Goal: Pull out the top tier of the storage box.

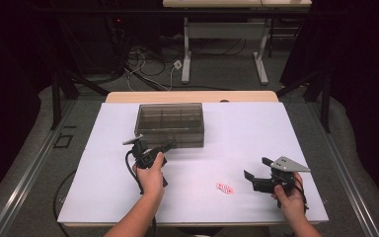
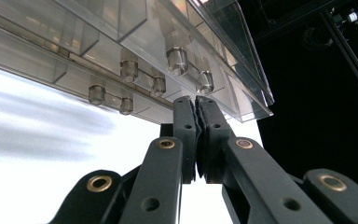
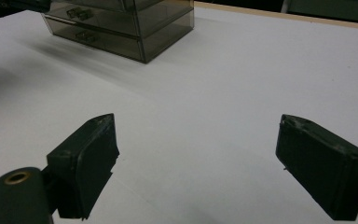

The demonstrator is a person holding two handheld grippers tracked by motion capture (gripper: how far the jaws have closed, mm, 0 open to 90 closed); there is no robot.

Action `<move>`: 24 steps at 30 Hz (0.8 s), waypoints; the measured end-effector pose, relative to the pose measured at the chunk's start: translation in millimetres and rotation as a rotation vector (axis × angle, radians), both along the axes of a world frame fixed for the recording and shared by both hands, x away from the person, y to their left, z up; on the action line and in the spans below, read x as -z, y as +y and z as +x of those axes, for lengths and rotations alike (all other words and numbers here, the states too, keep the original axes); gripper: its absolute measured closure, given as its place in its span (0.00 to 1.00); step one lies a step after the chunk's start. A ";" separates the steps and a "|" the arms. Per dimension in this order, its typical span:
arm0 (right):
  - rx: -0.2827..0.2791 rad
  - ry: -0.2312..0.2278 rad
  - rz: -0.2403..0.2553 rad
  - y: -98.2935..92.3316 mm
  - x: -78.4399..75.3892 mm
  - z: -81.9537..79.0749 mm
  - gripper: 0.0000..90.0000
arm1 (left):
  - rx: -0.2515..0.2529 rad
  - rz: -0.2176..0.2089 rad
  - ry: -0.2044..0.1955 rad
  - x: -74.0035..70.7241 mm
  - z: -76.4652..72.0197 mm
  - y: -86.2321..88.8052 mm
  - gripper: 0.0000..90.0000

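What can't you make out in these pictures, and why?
- Whether the left gripper pinches a drawer handle: its tips are pressed together at the smoky plastic drawer box, hiding any contact.
- What the small pink-and-white thing is: too small in the high view.
- What the drawers hold: tinted walls, glare and blur in both gripper views.

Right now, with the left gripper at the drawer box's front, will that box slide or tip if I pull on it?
Likely slides: the drawer box looks like thin clear plastic, probably light, on a smooth white table. Tipping seems unlikely, since it sits low and wide. The left gripper is shut right at its small knobs, which may slip.
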State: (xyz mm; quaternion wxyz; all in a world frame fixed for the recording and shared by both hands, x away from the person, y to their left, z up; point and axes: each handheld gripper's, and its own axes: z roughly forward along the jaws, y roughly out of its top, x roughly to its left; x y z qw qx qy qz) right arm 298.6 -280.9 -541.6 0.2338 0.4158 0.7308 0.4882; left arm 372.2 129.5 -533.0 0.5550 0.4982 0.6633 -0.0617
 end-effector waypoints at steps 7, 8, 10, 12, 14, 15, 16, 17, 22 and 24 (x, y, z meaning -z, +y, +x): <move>0.000 0.002 -0.002 -0.1 -0.1 0.0 0.14 | 0.001 0.002 0.001 -2.6 1.0 0.7 0.93; 0.000 -0.001 0.000 0.1 0.0 0.1 0.14 | 0.001 -0.003 -0.004 -2.5 1.5 0.1 0.92; 0.001 -0.001 0.001 0.2 0.0 0.0 0.14 | 0.006 0.001 -0.004 -3.0 2.2 -0.5 0.90; 0.001 0.000 0.002 0.2 0.0 0.0 0.14 | 0.004 -0.005 -0.003 -3.0 3.7 -2.0 0.87; 0.001 0.000 0.002 0.2 0.0 0.0 0.14 | 0.007 -0.013 0.005 -2.8 5.5 -2.8 0.85; 0.000 0.000 0.002 0.2 0.0 0.0 0.14 | -0.002 -0.010 0.004 -2.4 6.7 -3.6 0.84; 0.000 0.000 0.002 0.2 -0.1 0.0 0.14 | -0.003 -0.016 0.008 -2.3 7.6 -4.0 0.84; 0.000 0.000 0.002 0.2 0.0 0.0 0.14 | 0.000 -0.017 0.013 -2.0 8.9 -4.0 0.84; -0.003 0.005 -0.003 -0.1 -0.3 -0.2 0.14 | -0.003 -0.034 0.022 -1.3 13.6 -5.2 0.83; -0.003 0.003 -0.001 0.0 -0.2 -0.1 0.14 | 0.004 -0.029 0.026 -1.3 16.7 -6.8 0.83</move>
